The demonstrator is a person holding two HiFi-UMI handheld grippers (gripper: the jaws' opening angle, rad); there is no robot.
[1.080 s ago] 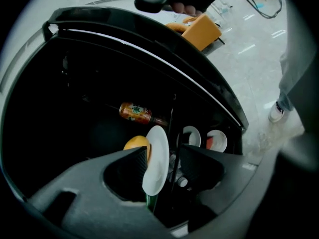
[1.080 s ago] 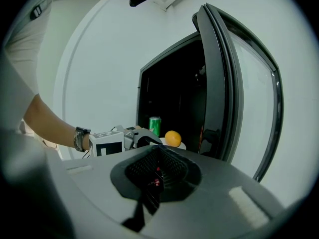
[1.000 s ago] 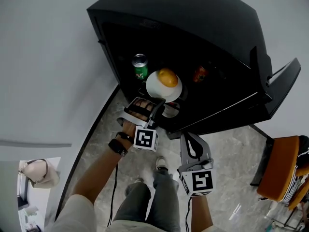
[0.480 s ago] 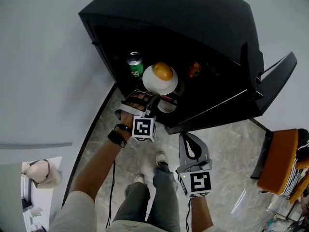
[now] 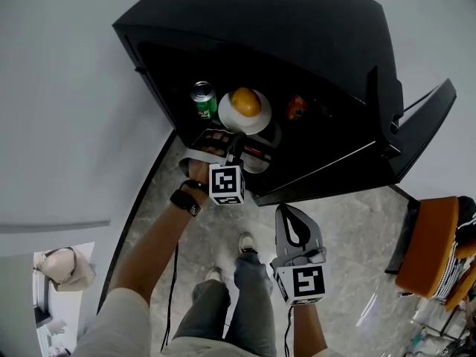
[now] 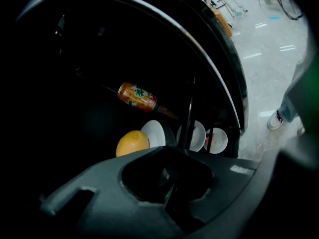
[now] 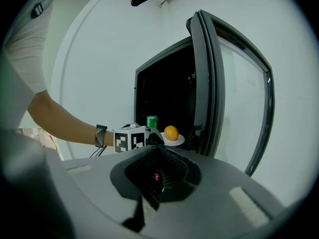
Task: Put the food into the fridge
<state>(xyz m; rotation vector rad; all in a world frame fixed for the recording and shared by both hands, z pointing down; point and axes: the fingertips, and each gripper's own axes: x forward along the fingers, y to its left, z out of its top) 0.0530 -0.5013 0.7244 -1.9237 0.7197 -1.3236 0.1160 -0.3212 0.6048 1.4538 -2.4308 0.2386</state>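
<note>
Head view: round orange point(image 5: 246, 101) on white plate point(image 5: 262, 120).

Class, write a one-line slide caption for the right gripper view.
A round orange fruit on a white plate sits beside a green drink can in the open black fridge.

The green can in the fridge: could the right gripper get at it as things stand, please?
Probably yes for the right gripper: the door stands open, the can sits near the front; only the left gripper beside it crowds the way.
</note>
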